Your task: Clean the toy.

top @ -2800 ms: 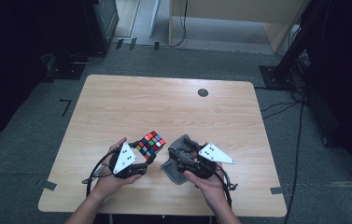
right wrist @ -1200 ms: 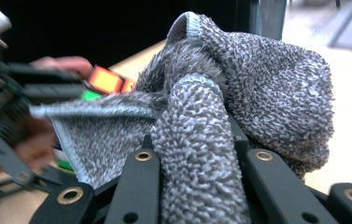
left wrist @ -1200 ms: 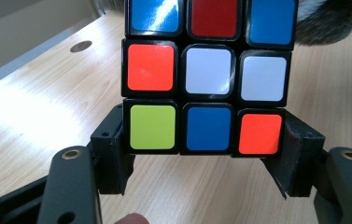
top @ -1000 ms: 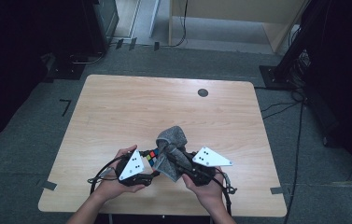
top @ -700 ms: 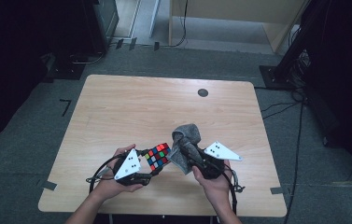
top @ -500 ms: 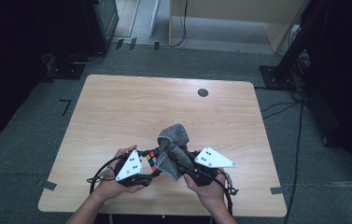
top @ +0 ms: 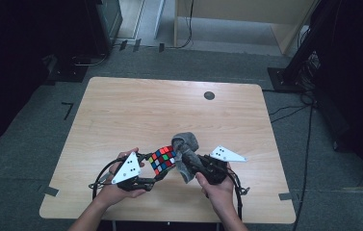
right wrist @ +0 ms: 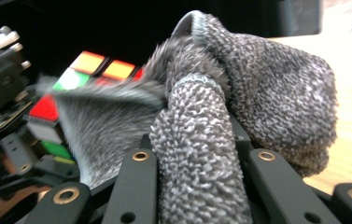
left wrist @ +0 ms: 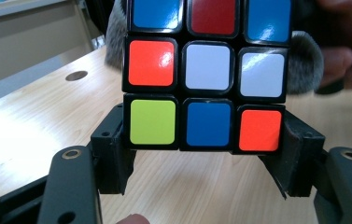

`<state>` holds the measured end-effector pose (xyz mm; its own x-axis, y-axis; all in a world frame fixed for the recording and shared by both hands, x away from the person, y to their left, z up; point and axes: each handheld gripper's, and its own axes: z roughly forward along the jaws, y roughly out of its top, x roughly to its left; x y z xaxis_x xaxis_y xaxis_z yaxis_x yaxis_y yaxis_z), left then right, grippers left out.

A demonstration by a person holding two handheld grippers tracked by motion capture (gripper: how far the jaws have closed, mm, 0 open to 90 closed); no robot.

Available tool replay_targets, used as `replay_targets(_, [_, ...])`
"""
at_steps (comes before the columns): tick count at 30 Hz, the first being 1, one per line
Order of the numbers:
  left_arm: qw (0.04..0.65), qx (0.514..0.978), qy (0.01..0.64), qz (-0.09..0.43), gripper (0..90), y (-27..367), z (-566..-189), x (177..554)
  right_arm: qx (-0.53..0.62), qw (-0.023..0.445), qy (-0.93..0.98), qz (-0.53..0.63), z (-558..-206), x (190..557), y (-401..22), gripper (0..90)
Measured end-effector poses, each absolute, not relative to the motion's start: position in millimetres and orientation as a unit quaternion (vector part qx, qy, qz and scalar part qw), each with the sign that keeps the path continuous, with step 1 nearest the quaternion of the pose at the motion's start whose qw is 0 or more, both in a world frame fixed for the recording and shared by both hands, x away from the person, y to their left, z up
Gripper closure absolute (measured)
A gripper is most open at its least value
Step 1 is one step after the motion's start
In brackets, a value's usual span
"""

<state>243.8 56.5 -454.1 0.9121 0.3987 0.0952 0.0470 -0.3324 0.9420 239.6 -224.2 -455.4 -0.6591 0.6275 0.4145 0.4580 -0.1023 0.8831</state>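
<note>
A colourful puzzle cube [top: 162, 160] is held just above the table's front, clamped between the jaws of my left gripper [top: 154, 169]. In the left gripper view the cube [left wrist: 205, 73] sits between the two black pads [left wrist: 112, 150], its white-centred face toward the camera. My right gripper [top: 192, 161] is shut on a grey fuzzy cloth [top: 187, 149], which touches the cube's right side. In the right gripper view the cloth [right wrist: 239, 107] bulges over the jaws, and part of it drapes over the cube [right wrist: 82, 70].
The wooden table [top: 136, 110] has a small dark round hole [top: 209, 95] near its far edge. Grey floor surrounds it, with dark equipment and cables at the far left and right.
The right gripper with the cloth moved back and forth against the cube: away to the right, in again, now slightly right and lower. The cube's coloured face shows more. The left hand stayed put.
</note>
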Motion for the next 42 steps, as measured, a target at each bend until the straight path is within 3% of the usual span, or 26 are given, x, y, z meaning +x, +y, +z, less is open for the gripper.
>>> replay_targets(9, [0.585, 0.784, 0.153, 0.140, 33.7, 65, -450, 247, 0.405, 0.000, 0.687, 0.603, -476, 242, -204, 73.6])
replay_targets(17, [0.584, 0.787, 0.148, 0.137, 33.8, 60, -451, 245, 0.409, 0.032, 0.641, 0.648, -456, 239, -224, 73.7])
replay_targets(24, [0.595, 0.775, 0.165, 0.136, 33.7, 64, -449, 248, 0.413, -0.030, 0.681, 0.604, -477, 244, -206, 73.5])
replay_targets(33, [0.604, 0.768, 0.169, 0.131, 33.7, 65, -449, 248, 0.402, 0.010, 0.649, 0.646, -461, 238, -215, 74.8])
replay_targets(42, [0.662, 0.707, 0.231, 0.094, 33.7, 81, -443, 257, 0.359, -0.031, 0.711, 0.604, -484, 230, -174, 74.2])
